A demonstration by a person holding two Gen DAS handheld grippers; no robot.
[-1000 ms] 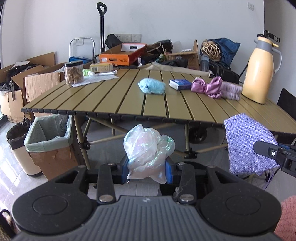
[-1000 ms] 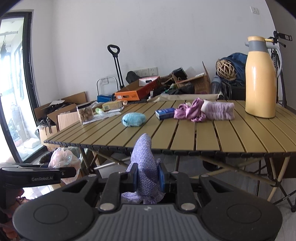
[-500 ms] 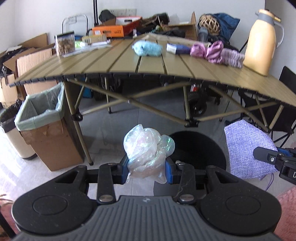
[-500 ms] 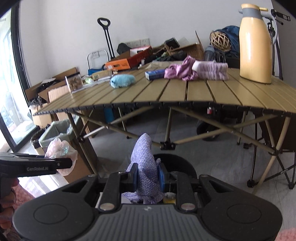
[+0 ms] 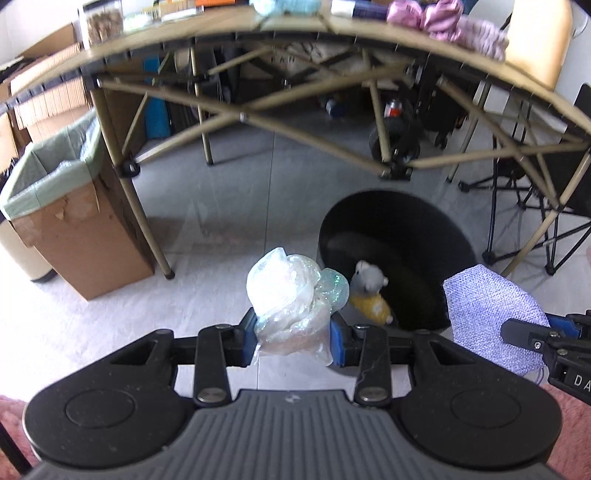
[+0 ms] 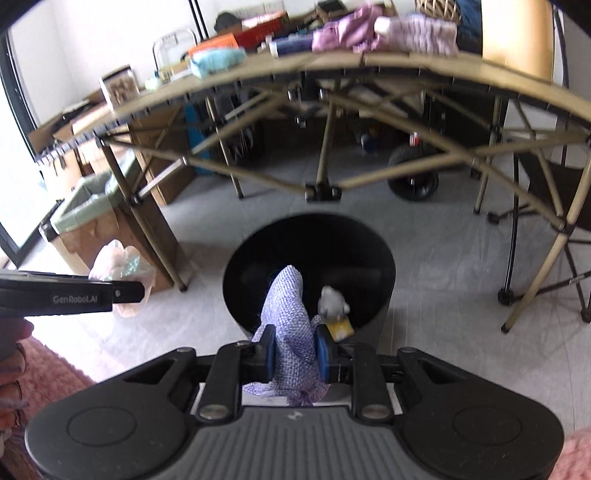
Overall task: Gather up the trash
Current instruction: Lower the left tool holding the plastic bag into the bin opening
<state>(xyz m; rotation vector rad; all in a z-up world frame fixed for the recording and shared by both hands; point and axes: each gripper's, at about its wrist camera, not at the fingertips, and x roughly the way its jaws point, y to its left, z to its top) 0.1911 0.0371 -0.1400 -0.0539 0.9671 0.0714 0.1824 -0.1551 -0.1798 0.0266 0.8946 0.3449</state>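
below the folding table (image 5: pixel 369 33), both tools tilt downward, left tool (image 5: pixel 293 341) clamping crumpled plastic (image 5: pixel 291 291), right tool (image 6: pixel 294 354) clamping purple cloth (image 6: pixel 286 314).

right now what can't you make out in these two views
- Black bin floor: dark in both views, only a small grey and yellow toy shows.
- Lilac cloth lower end: behind the right gripper body.
- Yellow jug: top cut off by the left view's edge.
- Tabletop items: blurred, at the frame tops.

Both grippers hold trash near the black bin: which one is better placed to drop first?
Right, probably. The right gripper holds its purple cloth over the black bin, while the left gripper's crumpled plastic hangs beside the rim.
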